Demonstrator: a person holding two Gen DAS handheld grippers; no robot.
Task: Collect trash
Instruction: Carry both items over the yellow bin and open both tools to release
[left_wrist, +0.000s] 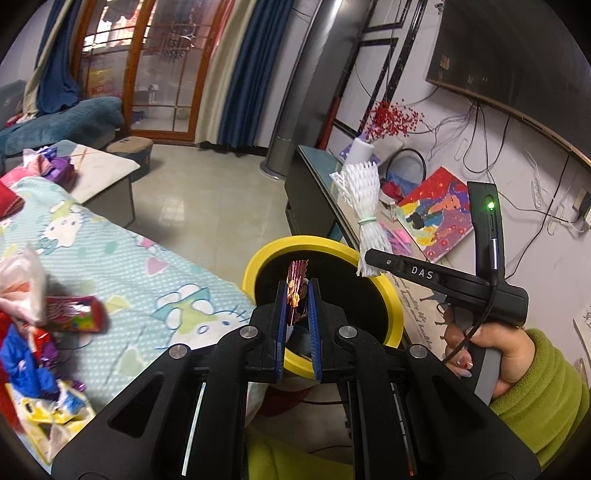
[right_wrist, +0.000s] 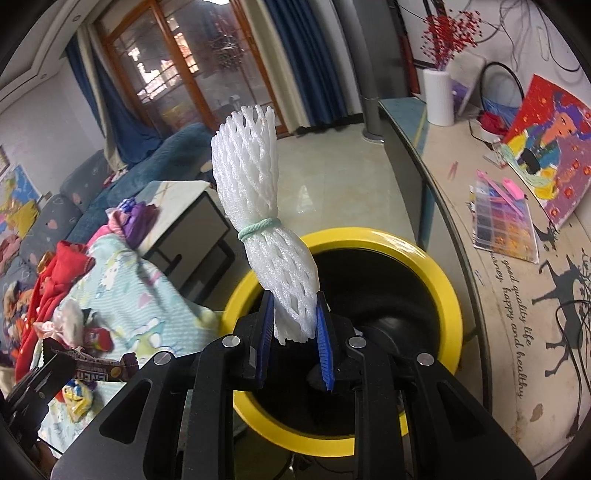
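A yellow-rimmed black trash bin (left_wrist: 391, 295) stands by the bed; it also shows in the right wrist view (right_wrist: 447, 295). My left gripper (left_wrist: 298, 291) is shut on a shiny pink wrapper (left_wrist: 297, 275) held over the bin's opening. My right gripper (right_wrist: 295, 317) is shut on a white foam net bundle (right_wrist: 258, 192) tied with a green band, upright above the bin's near rim. In the left wrist view the right gripper's fingertips (left_wrist: 373, 258) hold the foam net (left_wrist: 364, 206) over the bin's far rim.
A Hello Kitty sheet (left_wrist: 122, 258) lies on the left with several wrappers, a red snack pack (left_wrist: 74, 308) and a plastic bag (left_wrist: 22, 284). A long table (right_wrist: 517, 295) on the right carries a painting (right_wrist: 546, 147), a bead box (right_wrist: 506, 221) and a white vase (right_wrist: 437, 96).
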